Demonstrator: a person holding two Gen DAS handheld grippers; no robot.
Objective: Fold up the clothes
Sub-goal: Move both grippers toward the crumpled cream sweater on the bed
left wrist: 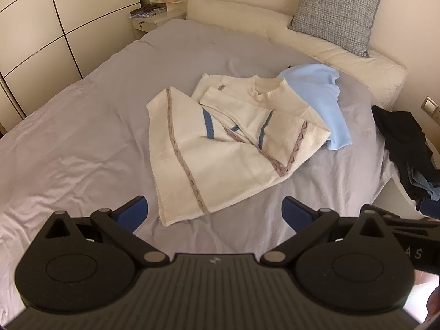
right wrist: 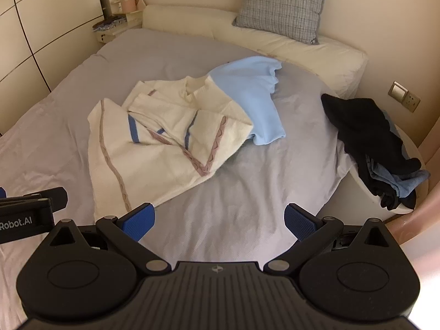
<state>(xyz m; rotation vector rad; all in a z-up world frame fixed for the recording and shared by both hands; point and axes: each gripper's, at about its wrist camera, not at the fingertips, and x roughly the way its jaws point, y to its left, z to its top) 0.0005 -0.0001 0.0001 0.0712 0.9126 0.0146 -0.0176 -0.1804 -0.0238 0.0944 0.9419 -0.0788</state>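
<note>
Wide bed with wrinkled lilac-grey sheet (left wrist: 82, 126). At its centre a rumpled cream knit sweater with blue and mauve stripes (left wrist: 220, 148) overlaps a smooth pale-blue garment (left wrist: 324, 101). Left gripper (left wrist: 214, 217) and right gripper (right wrist: 220, 222), angled downward above the sheet, gape fully, empty.

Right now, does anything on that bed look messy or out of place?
Yes. The cream sweater lies rumpled, partly covering a light blue garment. Dark clothes spill over the bed's right edge, unfolded.
</note>
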